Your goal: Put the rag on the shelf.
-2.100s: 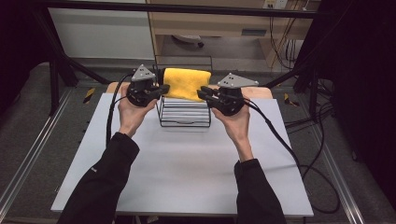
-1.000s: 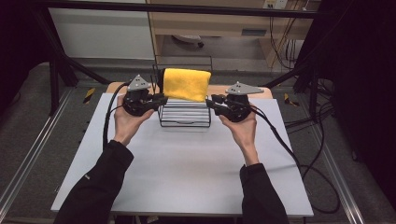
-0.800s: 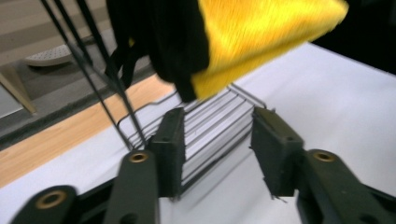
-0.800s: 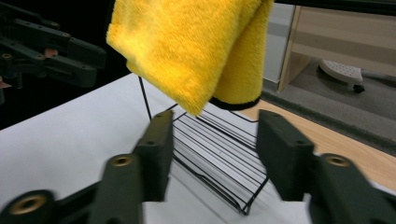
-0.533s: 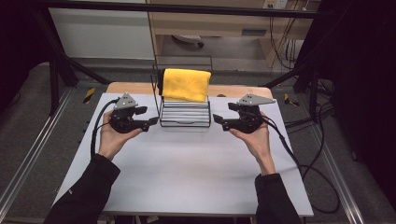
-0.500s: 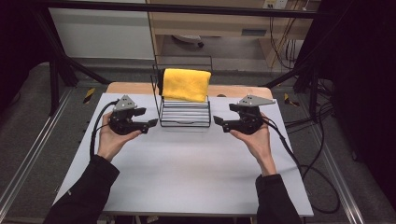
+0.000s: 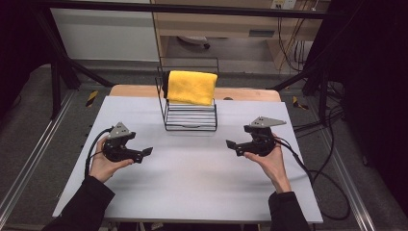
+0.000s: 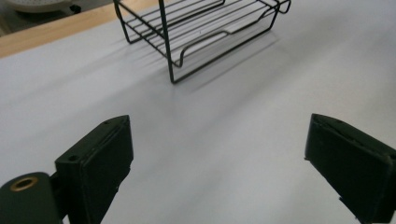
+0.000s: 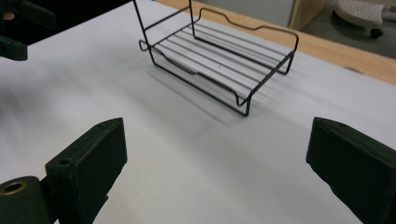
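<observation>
Your work here is hanging the yellow towel (image 7: pixel 191 87) on the wire rack (image 7: pixel 190 117), and judged from how things lie, that step looks done: the folded towel is draped over the rack's top bar, hanging down its front above the slatted base, with nothing gripping it.

Your left gripper (image 7: pixel 144 153) sits to the left of the rack and nearer you, low over the white table (image 7: pixel 202 187). Its jaws have just been opening and now stand spread wide with only bare table between them, as the left gripper view confirms. Your right gripper (image 7: pixel 232 145) mirrors it, to the right of the rack and nearer you; its jaws have likewise just been opening, and nothing lies between them. Both are well apart from the rack and towel.

You seem to be in the release-and-retreat stage. The next move calls for little: check that the towel hangs evenly on the rack without slipping, then rest your hands away from the rack so no cable snags its wires.
</observation>
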`<state>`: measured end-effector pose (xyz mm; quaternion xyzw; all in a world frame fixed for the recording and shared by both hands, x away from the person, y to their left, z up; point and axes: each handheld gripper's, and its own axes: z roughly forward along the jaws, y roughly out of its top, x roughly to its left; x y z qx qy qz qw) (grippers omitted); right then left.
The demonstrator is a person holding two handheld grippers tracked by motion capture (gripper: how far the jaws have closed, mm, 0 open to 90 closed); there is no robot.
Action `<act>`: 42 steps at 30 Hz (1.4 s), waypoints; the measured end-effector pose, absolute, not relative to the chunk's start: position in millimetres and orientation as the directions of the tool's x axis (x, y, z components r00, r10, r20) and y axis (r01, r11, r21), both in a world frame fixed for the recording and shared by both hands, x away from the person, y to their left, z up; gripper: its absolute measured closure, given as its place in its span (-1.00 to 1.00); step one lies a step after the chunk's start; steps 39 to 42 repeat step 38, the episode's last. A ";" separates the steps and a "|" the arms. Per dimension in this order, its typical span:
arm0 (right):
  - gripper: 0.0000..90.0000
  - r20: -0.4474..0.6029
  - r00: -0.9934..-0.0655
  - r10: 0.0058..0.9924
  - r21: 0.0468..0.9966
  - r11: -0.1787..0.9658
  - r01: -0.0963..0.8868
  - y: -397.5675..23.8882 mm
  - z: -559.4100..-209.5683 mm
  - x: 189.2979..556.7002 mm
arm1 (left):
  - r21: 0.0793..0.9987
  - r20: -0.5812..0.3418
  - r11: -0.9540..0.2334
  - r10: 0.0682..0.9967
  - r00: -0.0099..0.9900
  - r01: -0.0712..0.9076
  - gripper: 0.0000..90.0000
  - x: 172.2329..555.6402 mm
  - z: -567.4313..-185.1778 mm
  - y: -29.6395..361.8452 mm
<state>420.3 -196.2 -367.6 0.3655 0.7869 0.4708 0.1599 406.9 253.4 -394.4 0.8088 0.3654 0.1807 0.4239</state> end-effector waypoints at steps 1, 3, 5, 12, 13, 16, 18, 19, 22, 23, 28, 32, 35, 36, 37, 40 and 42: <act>-0.88 0.095 -0.681 0.726 0.854 0.293 0.431 -197.6 -371.6 418.5 | 0.815 -0.014 -0.376 0.748 0.663 0.441 -0.84 404.5 -397.8 254.9; -0.89 0.103 -0.682 0.724 0.847 0.296 0.442 -201.3 -379.8 415.5 | 0.813 -0.011 -0.375 0.756 0.655 0.446 -0.84 400.3 -404.4 258.5; -0.90 0.117 -0.679 0.725 0.839 0.293 0.458 -205.9 -388.1 412.5 | 0.811 -0.026 -0.365 0.758 0.652 0.457 -0.84 397.0 -410.3 262.6; -0.96 0.139 -0.653 0.745 0.817 0.286 0.501 -226.5 -415.1 401.0 | 0.811 -0.030 -0.361 0.761 0.648 0.461 -0.82 385.5 -426.7 274.4; -0.96 0.144 -0.650 0.746 0.816 0.283 0.505 -230.1 -417.9 399.3 | 0.811 -0.034 -0.357 0.761 0.648 0.463 -0.81 384.1 -428.7 276.1; -0.98 0.150 -0.639 0.754 0.813 0.274 0.514 -240.6 -424.6 394.0 | 0.806 -0.026 -0.368 0.759 0.650 0.463 -0.80 380.9 -433.4 280.1; -0.98 0.155 -0.634 0.758 0.812 0.268 0.519 -247.2 -427.7 390.5 | 0.805 -0.025 -0.372 0.757 0.653 0.462 -0.80 379.5 -435.5 282.5; -0.98 0.157 -0.632 0.759 0.812 0.265 0.521 -250.5 -429.3 388.9 | 0.807 -0.024 -0.372 0.756 0.654 0.459 -0.80 379.0 -436.4 283.6; -0.98 0.157 -0.633 0.758 0.811 0.267 0.521 -258.1 -434.8 384.0 | 0.810 -0.027 -0.367 0.756 0.654 0.458 -0.80 377.6 -438.5 286.4; -0.98 0.153 -0.631 0.761 0.809 0.270 0.522 -260.1 -436.6 382.6 | 0.810 -0.025 -0.369 0.755 0.655 0.456 -0.80 377.3 -439.3 287.4; -0.98 0.142 -0.631 0.762 0.810 0.278 0.517 -266.5 -443.1 376.0 | 0.807 -0.025 -0.375 0.750 0.661 0.456 -0.81 374.8 -443.3 289.4; -0.98 0.137 -0.634 0.761 0.805 0.287 0.519 -266.5 -446.2 374.2 | 0.809 -0.024 -0.375 0.749 0.662 0.453 -0.81 374.3 -443.9 289.8; -0.98 0.135 -0.640 0.756 0.800 0.298 0.520 -265.1 -447.8 373.3 | 0.808 -0.023 -0.378 0.746 0.666 0.452 -0.81 374.0 -444.9 289.6; -0.98 0.133 -0.641 0.756 0.799 0.300 0.520 -264.9 -447.9 373.3 | 0.806 -0.023 -0.380 0.746 0.666 0.454 -0.81 373.7 -445.5 289.3; -0.98 0.136 -0.639 0.757 0.797 0.299 0.525 -264.5 -448.1 373.0 | 0.804 -0.022 -0.382 0.746 0.666 0.455 -0.81 373.6 -445.9 289.2; -0.98 0.136 -0.639 0.757 0.797 0.299 0.525 -264.4 -448.1 372.9 | 0.804 -0.022 -0.382 0.746 0.666 0.455 -0.81 373.6 -445.9 289.2; -0.98 0.136 -0.639 0.757 0.797 0.299 0.525 -264.4 -448.1 372.9 | 0.804 -0.022 -0.382 0.746 0.666 0.455 -0.81 373.6 -445.9 289.2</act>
